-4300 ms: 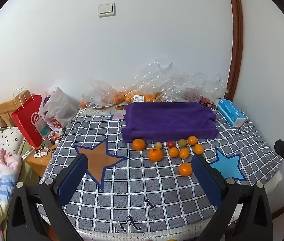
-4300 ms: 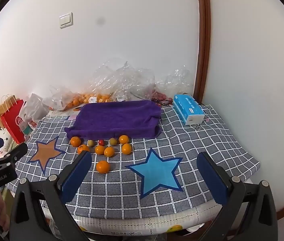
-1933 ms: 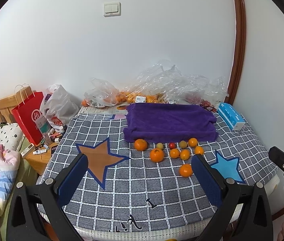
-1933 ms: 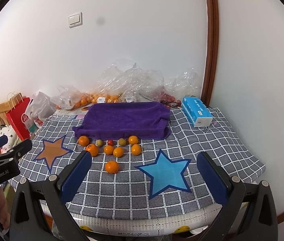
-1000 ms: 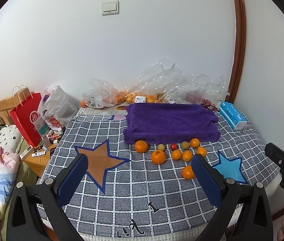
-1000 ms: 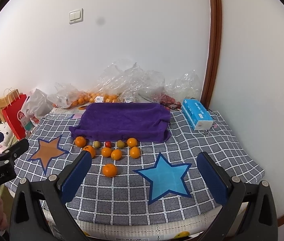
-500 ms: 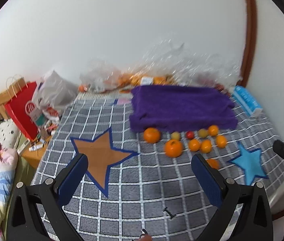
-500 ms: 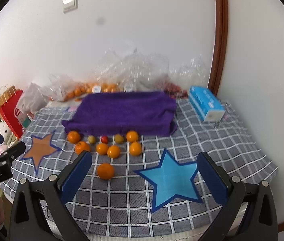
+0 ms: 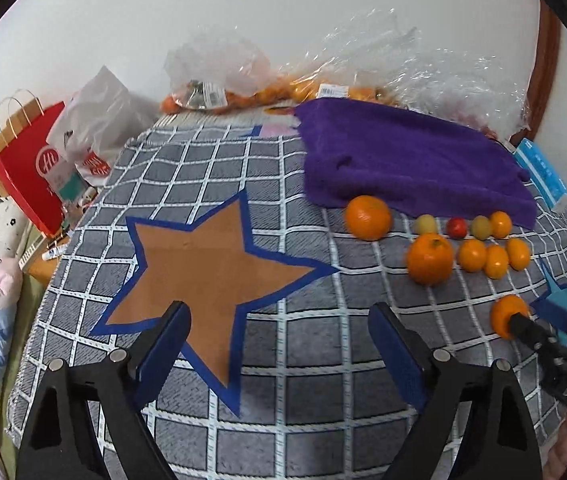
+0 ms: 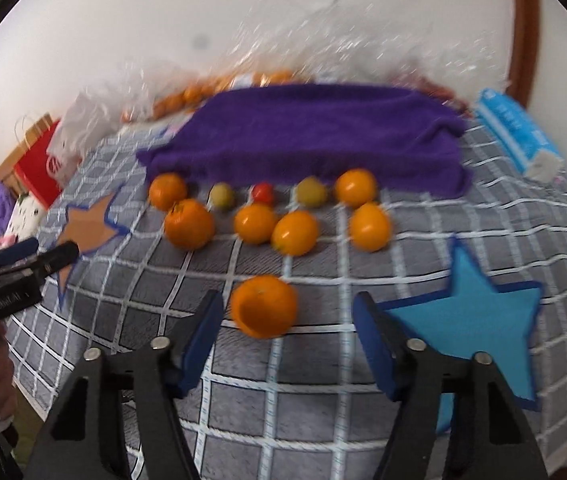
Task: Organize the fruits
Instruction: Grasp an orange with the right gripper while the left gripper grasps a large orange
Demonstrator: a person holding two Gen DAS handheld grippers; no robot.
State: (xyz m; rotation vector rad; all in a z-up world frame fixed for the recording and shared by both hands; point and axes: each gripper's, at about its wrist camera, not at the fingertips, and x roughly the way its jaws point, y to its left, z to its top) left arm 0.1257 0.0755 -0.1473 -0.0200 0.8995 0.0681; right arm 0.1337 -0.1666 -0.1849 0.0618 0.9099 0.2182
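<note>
Several oranges, two small greenish fruits and a red tomato point(image 10: 263, 193) lie in two rows in front of a purple towel point(image 10: 315, 132). One lone orange point(image 10: 263, 306) sits nearer, just ahead of my right gripper point(image 10: 288, 300) and between its fingertips. That gripper's jaws are closing, with a gap still showing beside the fruit. My left gripper point(image 9: 279, 312) hovers over the orange paper star point(image 9: 203, 264). Its jaws are closing a little with nothing between them. In the left wrist view the lone orange point(image 9: 503, 314) is partly hidden behind the right gripper's finger.
A blue paper star point(image 10: 475, 320) lies right of the lone orange on the grey checked cover point(image 9: 303, 380). Plastic bags of fruit point(image 9: 243, 80) line the wall. A blue tissue box point(image 9: 543, 176) sits far right. A red paper bag point(image 9: 31, 164) and bedding lie beyond the left edge.
Both grippers have dropped toward the cover and tilted down. The right jaws have narrowed a lot, the left slightly. The lone orange now sits at the right fingertips.
</note>
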